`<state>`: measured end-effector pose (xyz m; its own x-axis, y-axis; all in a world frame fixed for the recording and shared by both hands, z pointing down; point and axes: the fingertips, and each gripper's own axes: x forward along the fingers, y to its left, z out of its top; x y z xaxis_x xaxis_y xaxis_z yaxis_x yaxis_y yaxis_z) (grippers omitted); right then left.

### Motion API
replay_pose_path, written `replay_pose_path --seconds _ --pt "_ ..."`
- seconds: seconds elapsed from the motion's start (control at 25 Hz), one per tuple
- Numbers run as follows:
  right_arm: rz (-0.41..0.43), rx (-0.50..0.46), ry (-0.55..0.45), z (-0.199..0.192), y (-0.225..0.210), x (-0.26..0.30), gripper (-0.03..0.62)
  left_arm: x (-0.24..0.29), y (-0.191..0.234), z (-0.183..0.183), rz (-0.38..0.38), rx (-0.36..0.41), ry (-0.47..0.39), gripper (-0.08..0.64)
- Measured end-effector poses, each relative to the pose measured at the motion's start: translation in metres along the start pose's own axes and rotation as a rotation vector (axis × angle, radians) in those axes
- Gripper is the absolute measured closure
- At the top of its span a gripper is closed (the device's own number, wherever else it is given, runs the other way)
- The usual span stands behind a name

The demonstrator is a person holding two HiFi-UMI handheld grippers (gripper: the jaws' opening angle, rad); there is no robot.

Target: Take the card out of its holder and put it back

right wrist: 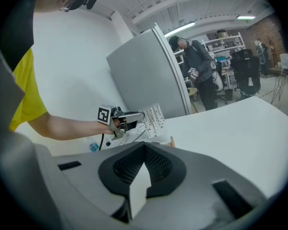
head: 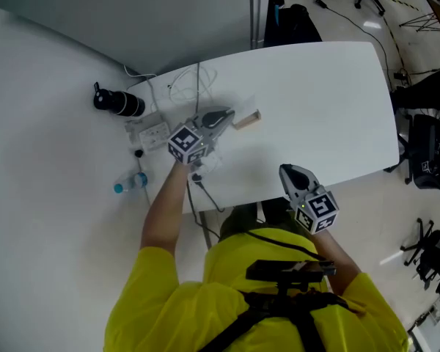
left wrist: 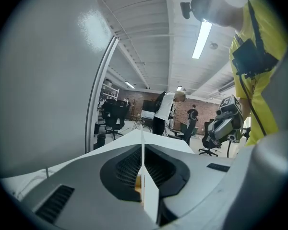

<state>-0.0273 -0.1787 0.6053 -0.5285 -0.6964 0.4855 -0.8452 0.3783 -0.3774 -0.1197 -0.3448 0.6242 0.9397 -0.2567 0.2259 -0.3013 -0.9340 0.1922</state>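
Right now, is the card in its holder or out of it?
Out. The left gripper is shut on the card, clear of the wooden holder on the table.

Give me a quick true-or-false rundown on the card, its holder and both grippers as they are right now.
1. The left gripper is shut on the card. True.
2. The card sits in the wooden holder. False: it is out of the holder, held up beside it by the left gripper.
3. The right gripper grips the wooden holder. False: it is apart from the holder, near the table's front edge, with nothing between its jaws.
4. A bottle with a blue cap lies to the left of the person's left arm in the head view. True.
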Motion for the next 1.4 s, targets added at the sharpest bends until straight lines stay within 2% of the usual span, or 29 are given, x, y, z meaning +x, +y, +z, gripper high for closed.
replay_pose_path --seconds 0.36,0.52,0.6,0.68,0.96,1.04,1.12,1.28,1.4 --pt "-0.003 0.039 0.057 -0.021 -0.003 -0.002 0.588 0.01 0.005 -0.026 -0.024 0.005 0.016 0.551" --pt "-0.003 0.06 0.062 -0.024 -0.001 -0.002 0.588 0.01 0.001 -0.03 -0.058 -0.011 0.003 0.551" --pt "-0.002 0.06 0.06 -0.024 -0.002 -0.001 0.588 0.012 0.001 -0.036 -0.064 0.005 0.021 0.551" --pt "-0.005 0.061 0.059 -0.025 -0.003 -0.003 0.588 0.014 0.0 -0.045 -0.056 0.019 0.045 0.551" --pt "-0.018 0.072 0.057 -0.029 -0.013 -0.003 0.588 0.024 0.002 -0.076 0.001 -0.018 0.098 0.546" --pt "-0.017 0.074 0.056 -0.029 -0.014 -0.003 0.588 0.025 0.0 -0.08 0.024 -0.023 0.11 0.534" --pt "-0.016 0.073 0.051 -0.028 -0.015 -0.004 0.588 0.023 0.0 -0.078 0.067 -0.035 0.103 0.416" --pt "-0.007 0.06 0.032 -0.021 -0.015 -0.004 0.588 0.001 0.007 -0.061 0.201 -0.048 0.055 0.423" --pt "0.004 0.03 -0.001 -0.004 -0.013 -0.008 0.588 -0.033 -0.002 -0.028 0.331 -0.013 0.014 0.423"
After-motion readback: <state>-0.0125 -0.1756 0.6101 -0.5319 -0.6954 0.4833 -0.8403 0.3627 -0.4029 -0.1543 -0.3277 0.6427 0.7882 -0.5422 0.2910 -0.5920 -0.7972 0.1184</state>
